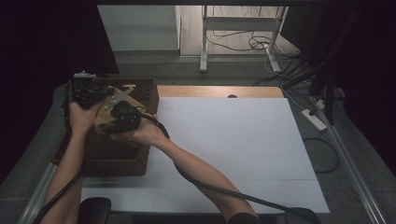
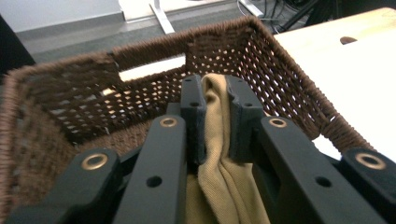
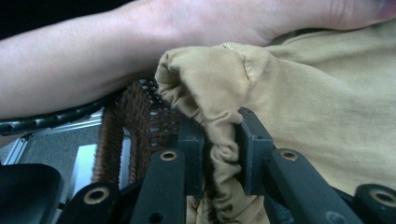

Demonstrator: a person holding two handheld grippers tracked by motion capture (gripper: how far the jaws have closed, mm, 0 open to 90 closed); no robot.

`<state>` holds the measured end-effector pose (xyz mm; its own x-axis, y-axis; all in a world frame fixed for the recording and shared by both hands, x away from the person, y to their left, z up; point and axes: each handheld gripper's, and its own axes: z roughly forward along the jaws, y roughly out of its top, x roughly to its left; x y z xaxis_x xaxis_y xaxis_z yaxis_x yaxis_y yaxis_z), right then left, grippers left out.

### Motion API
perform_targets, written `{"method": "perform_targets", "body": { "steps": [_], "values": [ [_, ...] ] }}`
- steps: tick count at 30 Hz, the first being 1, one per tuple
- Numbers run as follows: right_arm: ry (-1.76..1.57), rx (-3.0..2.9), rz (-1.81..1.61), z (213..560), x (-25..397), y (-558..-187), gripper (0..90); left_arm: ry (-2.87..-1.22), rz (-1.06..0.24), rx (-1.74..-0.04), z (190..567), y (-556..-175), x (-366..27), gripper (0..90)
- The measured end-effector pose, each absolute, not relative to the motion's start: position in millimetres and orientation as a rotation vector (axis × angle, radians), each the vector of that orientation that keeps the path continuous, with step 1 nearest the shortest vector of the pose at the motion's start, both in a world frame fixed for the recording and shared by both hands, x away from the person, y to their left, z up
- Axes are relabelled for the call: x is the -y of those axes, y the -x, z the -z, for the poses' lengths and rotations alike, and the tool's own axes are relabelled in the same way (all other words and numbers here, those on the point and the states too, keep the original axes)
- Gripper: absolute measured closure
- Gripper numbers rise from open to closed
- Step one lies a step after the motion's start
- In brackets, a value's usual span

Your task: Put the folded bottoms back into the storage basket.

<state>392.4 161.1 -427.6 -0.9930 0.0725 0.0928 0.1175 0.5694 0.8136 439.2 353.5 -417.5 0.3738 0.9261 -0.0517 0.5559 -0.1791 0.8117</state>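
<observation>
dim room with dark corners, bright table sheet (image 1: pixel 224 140), blurred close-ups.

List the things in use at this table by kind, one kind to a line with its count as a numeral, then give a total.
Grippers: 2, the left gripper and the right gripper, each shut on the cloth
Tan cloth: 1
Brown woven basket: 1
White sheet covering the table: 1
Total: 5
</observation>
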Motion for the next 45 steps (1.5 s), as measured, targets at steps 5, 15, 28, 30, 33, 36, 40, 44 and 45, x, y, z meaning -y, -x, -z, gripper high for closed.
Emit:
{"method": "perform_targets", "body": {
  "steps": [5, 15, 28, 30, 33, 36, 40, 44, 45],
  "values": [
    [0.176, 2.767, 1.389, 442, -162, -394, 74.3, -1.903, -0.600, -1.294, 428, -444, -348, 77.7],
    [0.258, 2.756, 1.439, 445, -164, -395, 34.5, -1.885, -0.614, -1.398, 424, -448, -357, 29.5],
    [0.322, 2.728, 1.447, 440, -141, -398, 18.5, -1.846, -0.424, -1.374, 431, -437, -358, 14.7],
    [0.330, 2.719, 1.445, 440, -138, -398, 16.3, -1.845, -0.414, -1.370, 433, -434, -356, 13.6],
    [0.349, 2.702, 1.446, 440, -133, -397, 13.6, -1.838, -0.412, -1.364, 435, -431, -354, 12.5],
    [0.363, 2.697, 1.431, 441, -129, -397, 10.8, -1.840, -0.409, -1.331, 437, -427, -353, 9.0],
    [0.363, 2.700, 1.436, 441, -124, -397, 10.2, -1.829, -0.400, -1.286, 440, -422, -351, 7.2],
    [0.378, 2.711, 1.433, 442, -119, -397, 10.1, -1.843, -0.416, -1.264, 440, -418, -347, 6.5],
    [0.378, 2.708, 1.436, 442, -118, -397, 10.1, -1.851, -0.417, -1.261, 441, -417, -346, 6.2]
  ]
}}
